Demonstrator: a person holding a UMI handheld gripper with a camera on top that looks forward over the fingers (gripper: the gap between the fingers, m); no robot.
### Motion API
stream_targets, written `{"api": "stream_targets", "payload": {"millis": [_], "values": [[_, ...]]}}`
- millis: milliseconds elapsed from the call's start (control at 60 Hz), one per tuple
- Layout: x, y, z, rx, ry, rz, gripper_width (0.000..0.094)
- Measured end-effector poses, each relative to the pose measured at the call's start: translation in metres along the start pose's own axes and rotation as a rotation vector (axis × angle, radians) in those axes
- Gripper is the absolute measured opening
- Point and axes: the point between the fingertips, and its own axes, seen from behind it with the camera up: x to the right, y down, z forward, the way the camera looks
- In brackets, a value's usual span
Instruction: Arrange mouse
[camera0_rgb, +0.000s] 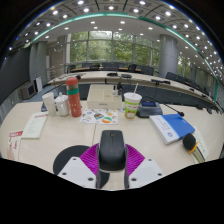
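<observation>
So: big office room w/ ceiling lights and rows of long tables in the background. The pale desk (60, 140) fills the foreground and carries everything w/in reach.

On the desk, biggest first: a blue-covered book/folder (172, 126) at approx 2 o'clock from the gripper, papers underneath it. A white sheet or tablet (35, 124) at 10 o'clock. A colourful printed sheet (99, 117) at 12, beyond the mouse. A tall orange-red bottle (73, 97) at 11, w/ a white mug (62, 105) just beside it on its left. A white cup w/ green band (132, 104) at 1 o'clock. A small dark round item (190, 142) at 3 o'clock, can't tell what it is.

Black mouse (112, 150) sits at centre, right between the fingers, its tail end toward the camera. Gripper (112, 168): jaws closed in on the mouse, purple pads (92, 158) pressing its left and right sides. Whether the mouse is lifted or resting on the desk can't be told.
</observation>
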Motion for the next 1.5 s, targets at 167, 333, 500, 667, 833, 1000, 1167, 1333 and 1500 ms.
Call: {"api": "stream_targets", "payload": {"millis": [167, 333, 500, 667, 833, 1000, 1167, 1333, 1500], "values": [[-0.089, 0.048, 0.012, -0.086, -0.057, -0.020, 0.0313], [-0.115, 0.094, 0.037, -0.163, -0.032, -0.007, 0.0337], [-0.116, 0.110, 0.034, -0.194, -0.025, 0.011, 0.0529], [-0.108, 0.091, -0.015, -0.173, 0.009, 0.026, 0.0856], [-0.114, 0.059, -0.108, -0.106, 0.037, 0.022, 0.0853], [-0.121, 0.047, -0.201, -0.055, 0.052, 0.003, 0.0856], [-0.132, 0.055, -0.280, -0.003, 0.040, -0.019, 0.0856], [-0.140, 0.083, -0.348, -0.002, 0.023, -0.006, 0.0854], [-0.143, 0.097, -0.396, 0.017, 0.039, -0.024, 0.0855]]}}
